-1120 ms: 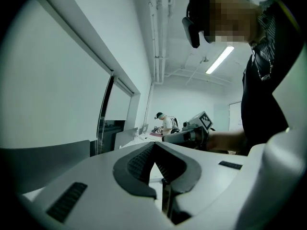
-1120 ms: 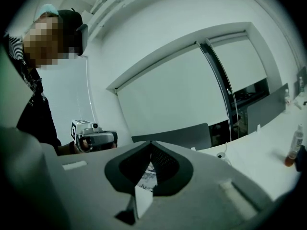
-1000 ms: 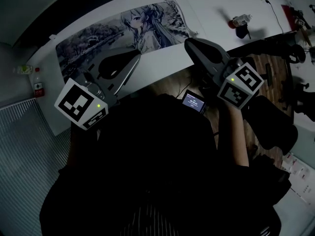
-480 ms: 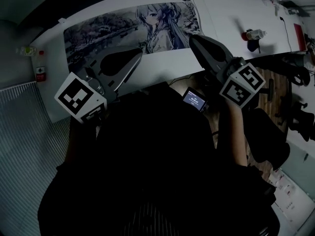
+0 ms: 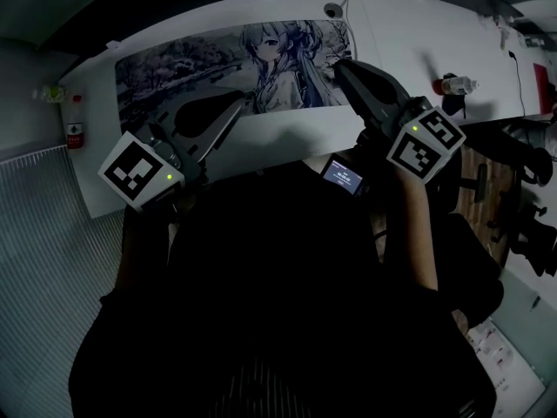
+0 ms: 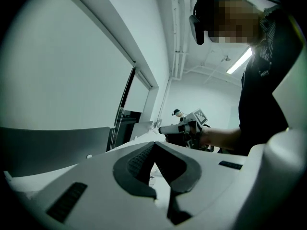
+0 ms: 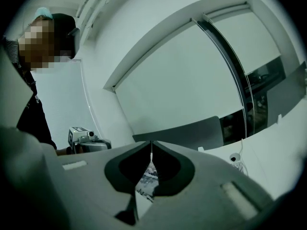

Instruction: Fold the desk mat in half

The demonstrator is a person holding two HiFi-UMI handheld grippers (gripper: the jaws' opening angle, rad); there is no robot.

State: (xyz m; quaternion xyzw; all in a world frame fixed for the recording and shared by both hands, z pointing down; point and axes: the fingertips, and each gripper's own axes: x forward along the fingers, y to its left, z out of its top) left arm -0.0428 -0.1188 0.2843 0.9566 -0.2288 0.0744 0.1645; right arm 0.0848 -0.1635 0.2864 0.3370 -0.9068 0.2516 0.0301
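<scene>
The desk mat (image 5: 200, 59), printed with a grey anime figure and a landscape, lies flat and unfolded on the white table (image 5: 400, 33). My left gripper (image 5: 237, 107) hovers over the mat's near edge, shut with nothing in it. My right gripper (image 5: 341, 64) is raised by the mat's right end, also shut and holding nothing. In the left gripper view the jaws (image 6: 154, 143) meet at the tips, and the right gripper (image 6: 184, 127) shows beyond them. In the right gripper view the shut jaws (image 7: 151, 143) frame a strip of the mat (image 7: 147, 180).
A red-labelled bottle (image 5: 74, 133) stands at the table's left end and a small bottle (image 5: 454, 85) at the right. A round white device (image 5: 332, 10) with a cable sits behind the mat. A small screen (image 5: 342, 178) hangs at the person's chest. Dark chairs (image 5: 522, 138) stand at the right.
The head view has shifted, so the mat and table sit lower and more centred in the frame. Both grippers stay shut and empty near the mat's near edge.
</scene>
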